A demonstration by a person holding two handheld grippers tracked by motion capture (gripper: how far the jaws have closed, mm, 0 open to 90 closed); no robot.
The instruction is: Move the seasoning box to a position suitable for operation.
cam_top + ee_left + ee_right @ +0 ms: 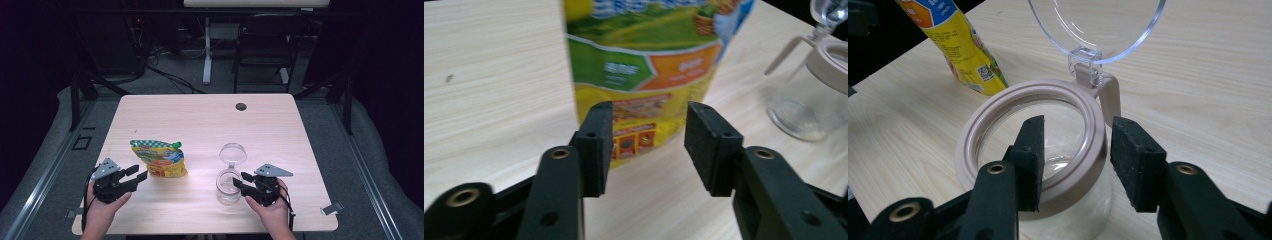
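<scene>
Left gripper jaws apart, empty, just short of the snack pouch standing toward the table's near-left corner. Right gripper jaws apart over the open glass jar's rim near the near edge, lid flipped up.

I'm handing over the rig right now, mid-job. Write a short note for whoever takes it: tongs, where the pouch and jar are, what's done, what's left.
Left tongs: open, holding nothing, aimed at the snack pouch just ahead of them.
Right tongs: open, jaws either side of the glass jar's rim, not pressing on it.
Pouch: stands upright on the table, left of the glass jar, top looks closed.
Jar: upright, looks empty, clear hinged lid flipped open.
Done: jar opened.
Left, likely: grip the pouch, open it, pour into the jar, shut the lid.
</scene>
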